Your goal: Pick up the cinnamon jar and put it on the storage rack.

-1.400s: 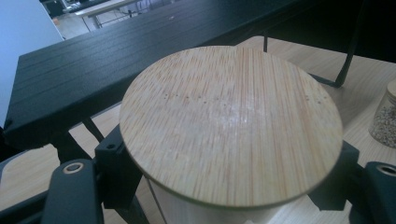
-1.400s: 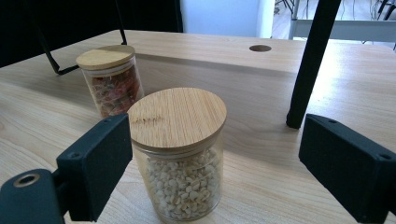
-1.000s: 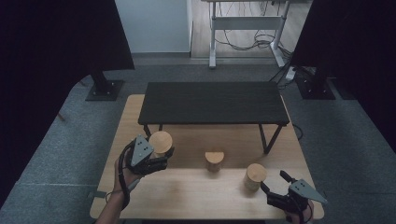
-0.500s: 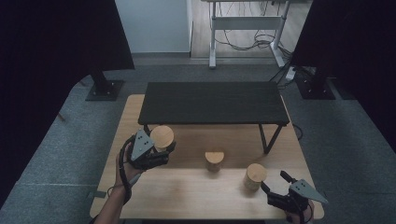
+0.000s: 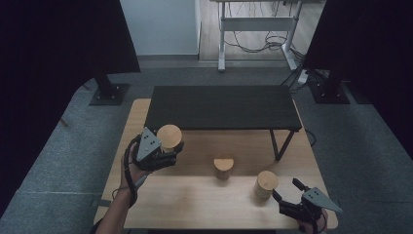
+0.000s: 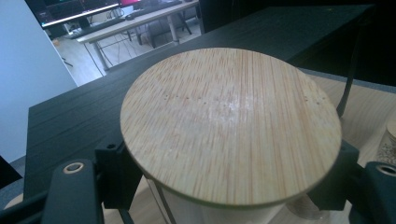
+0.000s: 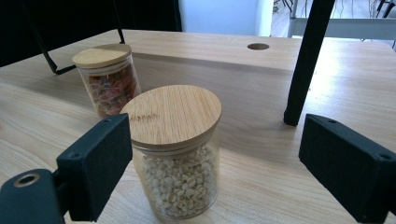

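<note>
Well, the left gripper (image 5: pixel 168 148) has its jaws clamped on a glass jar with a bamboo lid (image 6: pixel 231 123), the black pads pressing on the wall just under the lid's rim on either side, and the jar hangs above the pale wooden table (image 5: pixel 195 204) near the front edge of the low black table (image 5: pixel 224 107). I'd guess it handles stiff but slick: smooth glass, some weight from whatever fills it, and breakable if it slips. Below the lid is the sensible place to hold, since the lid may only sit loose. The right gripper (image 7: pixel 215 163) waits with its jaws spread wide, a jar of pale beans (image 7: pixel 175 154) standing between them untouched, and a jar of reddish pasta (image 7: pixel 108 79) beyond its left pad.
</note>
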`<state>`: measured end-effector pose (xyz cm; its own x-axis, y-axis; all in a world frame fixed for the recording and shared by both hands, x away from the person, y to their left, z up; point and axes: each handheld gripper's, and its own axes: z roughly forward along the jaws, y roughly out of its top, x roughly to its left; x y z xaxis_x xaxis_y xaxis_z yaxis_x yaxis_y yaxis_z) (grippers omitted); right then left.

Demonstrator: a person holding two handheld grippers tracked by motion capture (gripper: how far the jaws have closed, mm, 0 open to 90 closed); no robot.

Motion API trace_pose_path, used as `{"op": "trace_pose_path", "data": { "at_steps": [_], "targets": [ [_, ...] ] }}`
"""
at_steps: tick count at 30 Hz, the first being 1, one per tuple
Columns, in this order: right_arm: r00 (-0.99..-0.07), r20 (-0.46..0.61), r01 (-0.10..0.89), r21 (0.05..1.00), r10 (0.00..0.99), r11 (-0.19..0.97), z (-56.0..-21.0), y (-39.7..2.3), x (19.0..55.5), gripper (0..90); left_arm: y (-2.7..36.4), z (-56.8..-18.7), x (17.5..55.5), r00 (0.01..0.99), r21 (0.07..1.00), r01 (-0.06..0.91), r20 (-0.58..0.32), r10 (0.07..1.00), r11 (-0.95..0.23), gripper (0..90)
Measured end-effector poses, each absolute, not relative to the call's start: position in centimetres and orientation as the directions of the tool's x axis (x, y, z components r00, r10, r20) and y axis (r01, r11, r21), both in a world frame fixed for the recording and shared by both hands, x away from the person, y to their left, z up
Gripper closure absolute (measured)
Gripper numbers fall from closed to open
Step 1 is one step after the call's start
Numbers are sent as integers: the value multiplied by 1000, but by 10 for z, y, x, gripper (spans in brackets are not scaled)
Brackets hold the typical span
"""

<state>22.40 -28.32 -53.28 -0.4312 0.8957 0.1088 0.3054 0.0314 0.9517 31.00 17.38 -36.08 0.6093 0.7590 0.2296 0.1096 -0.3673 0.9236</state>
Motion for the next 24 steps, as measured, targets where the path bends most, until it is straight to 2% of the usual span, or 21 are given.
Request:
{"op": "trace_pose_path", "data": {
  "at_steps": [17, 24],
  "targets": [
    [-433, 99, 313, 949, 896, 46, -536, -283, 226, 92, 168, -350, 328, 613, 924, 90, 244, 752, -373, 256],
    [-433, 99, 313, 949, 896, 46, -535, -283, 226, 92, 168, -349, 333, 618, 928, 100, 224, 753, -358, 256]
  ]
}}
